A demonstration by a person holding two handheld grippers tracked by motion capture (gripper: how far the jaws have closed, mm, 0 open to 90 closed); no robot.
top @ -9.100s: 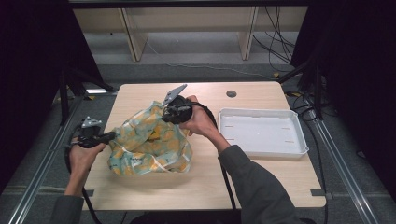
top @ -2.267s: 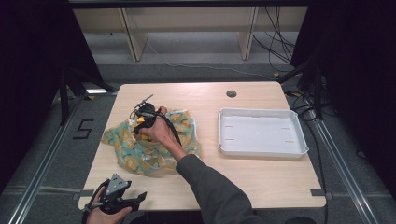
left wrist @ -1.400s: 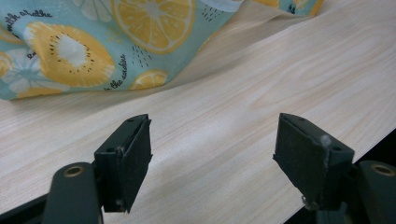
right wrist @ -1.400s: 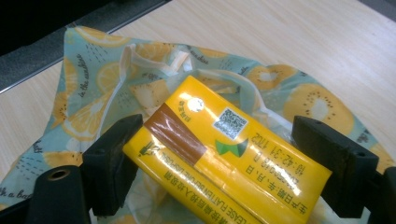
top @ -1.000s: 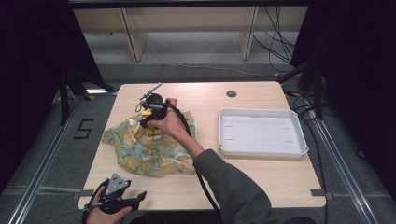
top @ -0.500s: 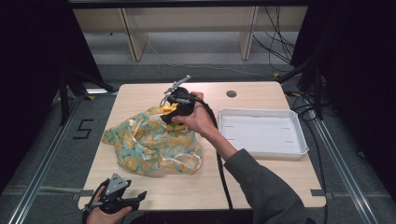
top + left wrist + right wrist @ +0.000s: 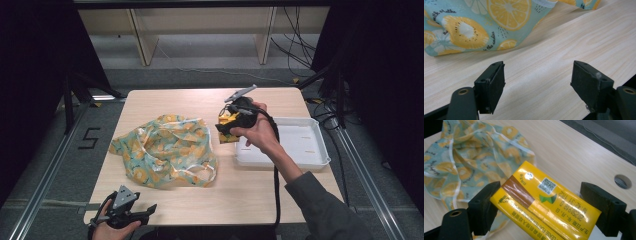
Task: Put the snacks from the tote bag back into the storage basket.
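A yellow packet (image 7: 226, 121) with a brown stripe hangs above the table between the bag and the tray, and my right gripper (image 7: 227, 129) is shut on it. In the right gripper view the packet (image 7: 534, 202) spans the gap between both black jaws of that gripper (image 7: 544, 206). A crumpled turquoise bag with a lemon print (image 7: 165, 152) lies on the table to the left of it. My left gripper (image 7: 146, 212) rests at the table's near left edge. Its jaws (image 7: 537, 85) stand open and hold nothing, with the bag (image 7: 474, 27) beyond them.
A white tray (image 7: 282, 162) sits on the right side of the wooden table (image 7: 165, 100), just right of the held packet. A round cable hole (image 7: 622, 181) is in the tabletop. Shelving legs and cables lie beyond the far edge.
My right gripper has carried the yellow packet from above the bag rightward and slightly up, to beside the tray. The bag has slumped flatter. The left gripper has stayed put.
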